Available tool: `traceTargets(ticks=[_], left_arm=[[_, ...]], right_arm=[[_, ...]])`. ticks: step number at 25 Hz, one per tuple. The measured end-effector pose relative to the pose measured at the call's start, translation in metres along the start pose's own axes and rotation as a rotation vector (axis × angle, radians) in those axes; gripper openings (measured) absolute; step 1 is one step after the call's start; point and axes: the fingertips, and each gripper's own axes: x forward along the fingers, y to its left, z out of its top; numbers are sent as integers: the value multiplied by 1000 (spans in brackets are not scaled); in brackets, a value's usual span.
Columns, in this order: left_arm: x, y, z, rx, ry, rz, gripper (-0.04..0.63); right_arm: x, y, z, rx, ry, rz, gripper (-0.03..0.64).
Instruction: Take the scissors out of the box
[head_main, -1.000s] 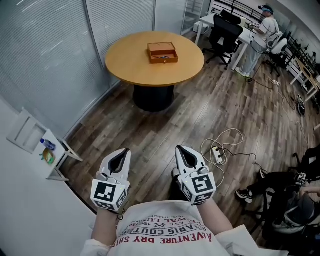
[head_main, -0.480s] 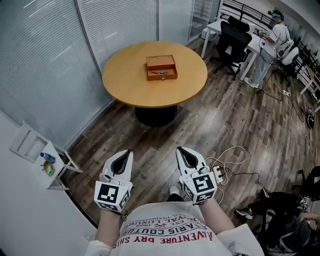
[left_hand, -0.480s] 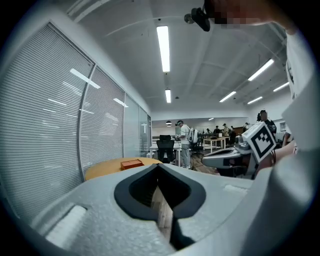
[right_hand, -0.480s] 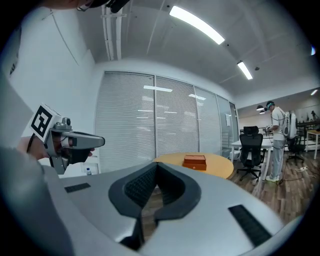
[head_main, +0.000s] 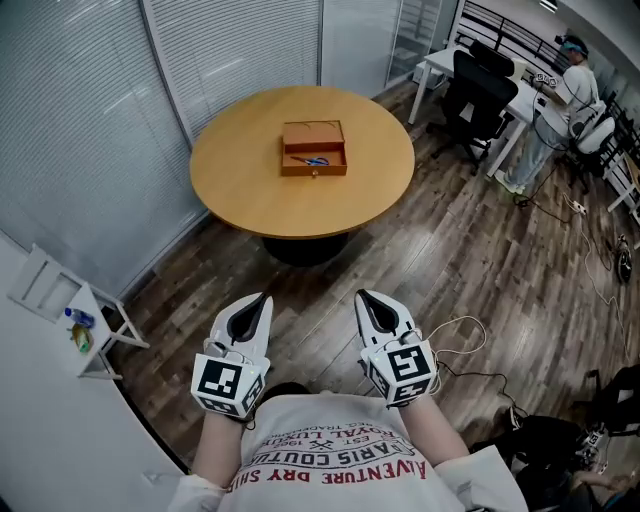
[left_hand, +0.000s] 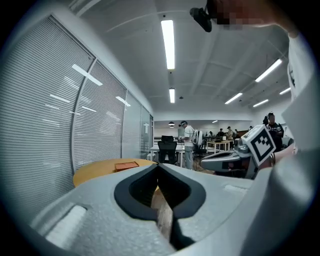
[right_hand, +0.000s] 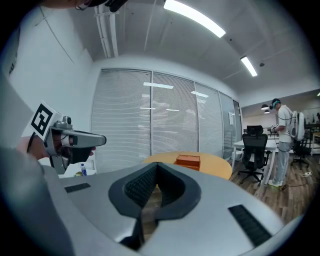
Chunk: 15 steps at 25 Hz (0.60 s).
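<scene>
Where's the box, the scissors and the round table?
box (head_main: 313, 134), head view, its flat top
scissors (head_main: 317, 160), head view, the blue handle
table (head_main: 250, 178), head view, bare top left of the box

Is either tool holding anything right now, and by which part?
Nothing is held. The left tool and right tool are both shut and empty; the scissors lie in the box on the table ahead.

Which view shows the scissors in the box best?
Head view: it looks down into the box, and the scissors show inside. The left gripper view and right gripper view catch only the box from the side, small and distant, with the scissors hidden.
</scene>
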Motion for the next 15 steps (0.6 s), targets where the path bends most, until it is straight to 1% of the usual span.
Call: traceTargets(ticks=[3,8,13,15], left_arm=[[20,5,-5,1,17,-2,9],[60,38,-16,-21,44,8,9],[104,76,-12,-13,35,-37,9],[120,94,-8,-12,34,-61,9]], right_arm=[[15,-14,-7,14,15,6,8],[60,-37,-13,30,39,0,8],[104,-57,9,37,-16,-66,8],[125,-62,16,37,-20,-89,8]])
